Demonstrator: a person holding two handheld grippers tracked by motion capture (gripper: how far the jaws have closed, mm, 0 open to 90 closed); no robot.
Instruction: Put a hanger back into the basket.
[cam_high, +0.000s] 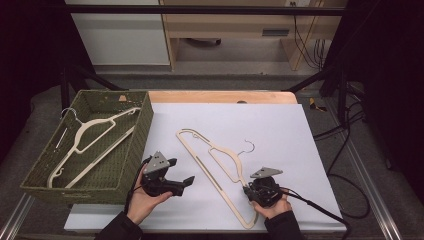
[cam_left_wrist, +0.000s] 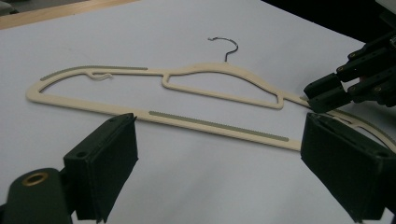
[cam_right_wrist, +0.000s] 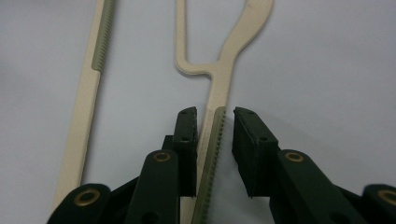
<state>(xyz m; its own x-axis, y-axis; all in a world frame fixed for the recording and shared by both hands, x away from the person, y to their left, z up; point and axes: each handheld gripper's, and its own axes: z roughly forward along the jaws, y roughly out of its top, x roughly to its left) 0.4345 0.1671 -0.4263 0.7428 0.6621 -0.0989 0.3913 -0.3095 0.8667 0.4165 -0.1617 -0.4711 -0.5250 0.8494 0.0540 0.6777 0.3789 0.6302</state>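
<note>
Right now my right gripper (cam_high: 248, 189) sits low over the near end of the cream hanger (cam_high: 215, 170) that lies flat on the white sheet (cam_high: 280, 135). Seen from the high view, its long axis runs diagonally, from the far left end near the middle of the sheet down to the near right end by my right hand (cam_high: 275, 207). Its wire hook (cam_high: 247, 146) points toward the far right, away from the bottom bar.

Through the right gripper view, the jaws stand a narrow gap apart and straddle the hanger's shoulder arm (cam_right_wrist: 215, 140), where the grey ribbed strip (cam_right_wrist: 211, 163) begins. The left pad looks to be touching or just beside the arm's edge, while the right pad stands clear of it with white sheet showing between, so nothing is clamped. The bottom bar (cam_right_wrist: 86, 93) runs alongside, apart to the left.

My left gripper (cam_high: 181, 172) rests on the sheet just beside the green woven basket (cam_high: 135, 150), jaws spread wide with nothing between them. In its own view the hanger lies crosswise ahead of it. A second cream hanger (cam_high: 92, 142) lies slantwise inside the basket.
</note>
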